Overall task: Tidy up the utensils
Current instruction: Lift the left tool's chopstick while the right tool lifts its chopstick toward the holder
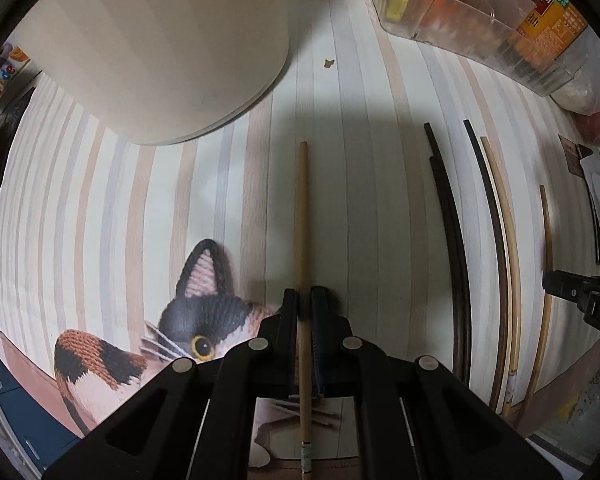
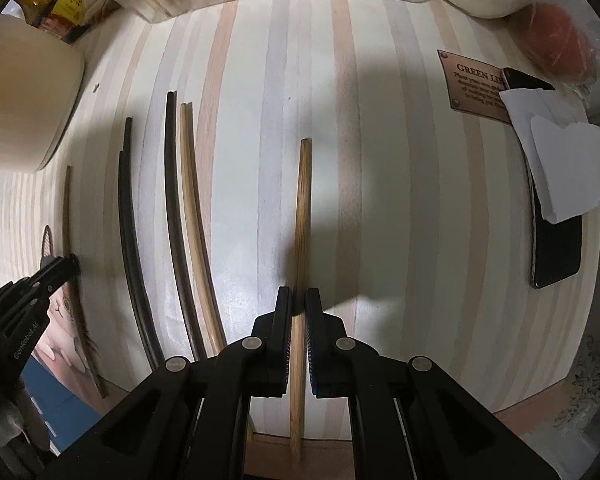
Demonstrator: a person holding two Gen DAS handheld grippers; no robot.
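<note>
My left gripper (image 1: 304, 294) is shut on a light wooden chopstick (image 1: 302, 216) that points away along the striped table mat (image 1: 360, 160). My right gripper (image 2: 298, 294) is shut on another light wooden chopstick (image 2: 302, 208), also pointing away. Between the two, several chopsticks lie side by side on the mat: dark ones (image 2: 130, 216) and a pale wooden one (image 2: 194, 208); they also show in the left wrist view (image 1: 496, 216). My left gripper also shows at the left edge of the right wrist view (image 2: 66, 268).
A large cream cylinder (image 1: 172, 40) stands at the far left. A clear plastic bin (image 1: 480, 16) of packets lines the far edge. A black phone under white paper (image 2: 556, 168) lies at the right, beside a brown plaque (image 2: 476, 84). A cat picture (image 1: 196, 320) is on the mat's near left.
</note>
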